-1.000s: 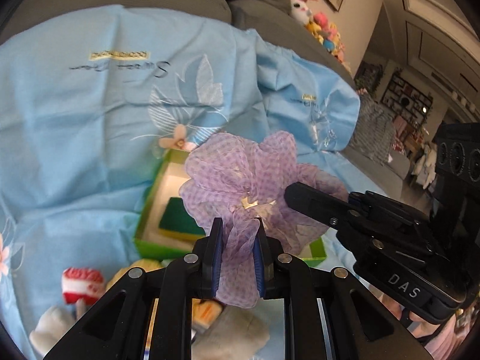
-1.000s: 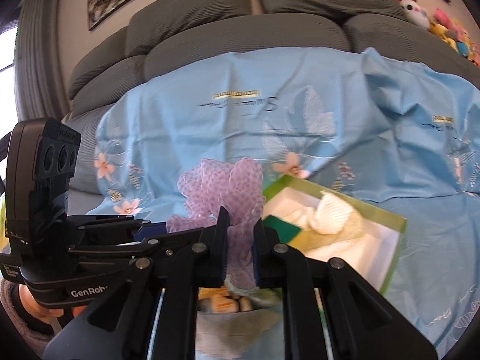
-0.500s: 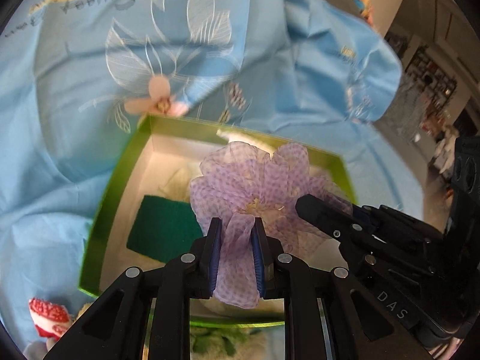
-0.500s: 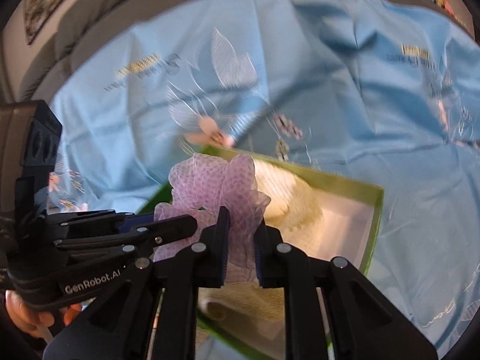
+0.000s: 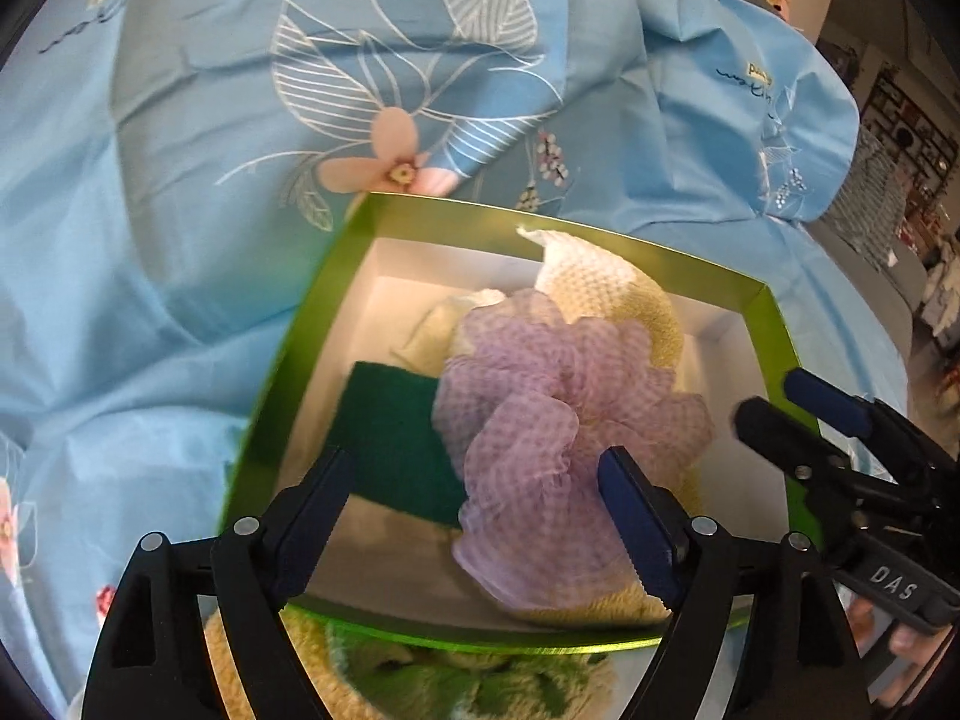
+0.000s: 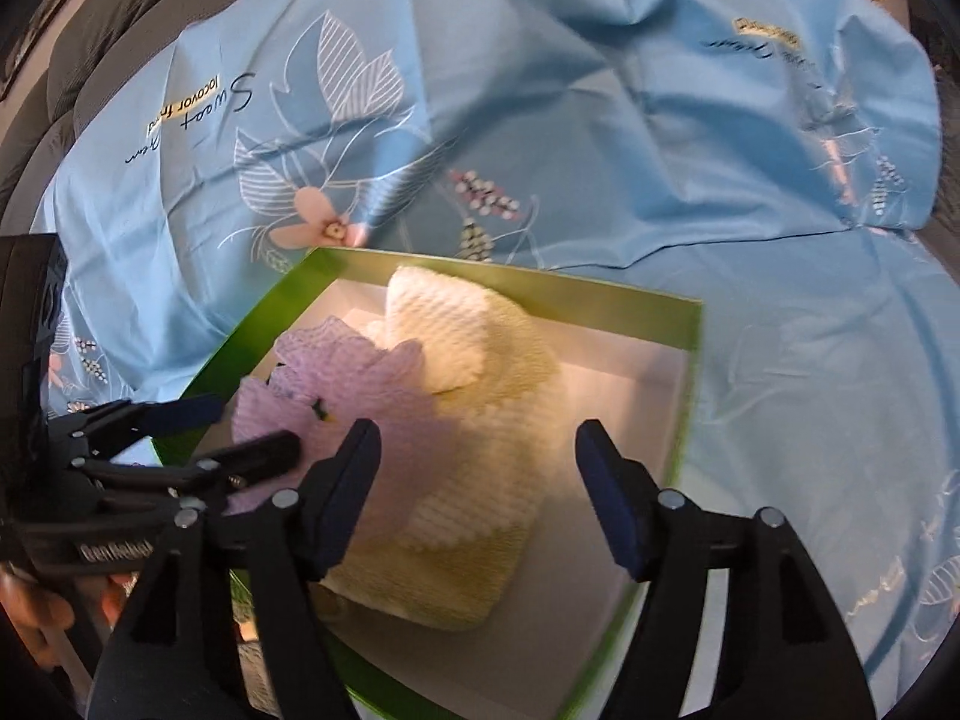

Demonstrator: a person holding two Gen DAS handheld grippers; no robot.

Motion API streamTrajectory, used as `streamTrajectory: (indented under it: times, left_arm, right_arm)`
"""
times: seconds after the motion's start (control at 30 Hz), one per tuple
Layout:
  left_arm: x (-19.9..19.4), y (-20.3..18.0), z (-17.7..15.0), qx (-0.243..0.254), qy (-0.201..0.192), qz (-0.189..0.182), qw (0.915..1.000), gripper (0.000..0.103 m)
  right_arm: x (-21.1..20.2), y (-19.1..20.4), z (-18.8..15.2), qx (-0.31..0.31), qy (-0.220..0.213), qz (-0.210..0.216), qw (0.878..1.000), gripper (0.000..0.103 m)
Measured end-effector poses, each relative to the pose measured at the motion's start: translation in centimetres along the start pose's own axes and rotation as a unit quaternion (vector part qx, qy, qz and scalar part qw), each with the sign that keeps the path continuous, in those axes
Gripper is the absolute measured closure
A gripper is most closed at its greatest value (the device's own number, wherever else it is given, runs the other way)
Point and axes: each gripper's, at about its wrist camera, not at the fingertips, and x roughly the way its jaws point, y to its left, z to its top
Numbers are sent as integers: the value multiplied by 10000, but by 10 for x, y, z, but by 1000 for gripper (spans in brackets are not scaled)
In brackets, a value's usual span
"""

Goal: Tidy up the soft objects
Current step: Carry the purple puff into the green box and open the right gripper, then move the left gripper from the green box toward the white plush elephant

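Note:
A purple mesh pouf (image 5: 564, 420) lies in the green box (image 5: 288, 372) on top of a cream knitted cloth (image 5: 612, 288), next to a dark green sponge (image 5: 390, 438). My left gripper (image 5: 474, 498) hangs just over the box with its jaws opening. The pouf sits loose between them, close to the right finger (image 5: 630, 498). In the right wrist view my right gripper (image 6: 480, 474) is also opening, above the knitted cloth (image 6: 480, 420), with the pouf (image 6: 336, 384) off to its left. The left gripper (image 6: 210, 426) reaches in at the pouf's edge.
The box (image 6: 540, 291) rests on a light blue flowered sheet (image 6: 600, 120) spread over a grey sofa (image 6: 60, 60). A green and cream fluffy thing (image 5: 420, 672) lies in front of the box. A hand (image 6: 30, 612) shows at the lower left.
Both grippers came down over the box while shut on the purple pouf, then spread their jaws. The pouf now lies free on the knitted cloth inside the box.

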Motion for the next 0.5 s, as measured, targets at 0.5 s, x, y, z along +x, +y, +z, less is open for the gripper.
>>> streamTrajectory:
  times: [0.5]
  left_arm:
    - [-56,1,-17,-38,-551,390,9977,3]
  right_arm:
    - [-54,6,-27,11,-248,-418,9988,7]
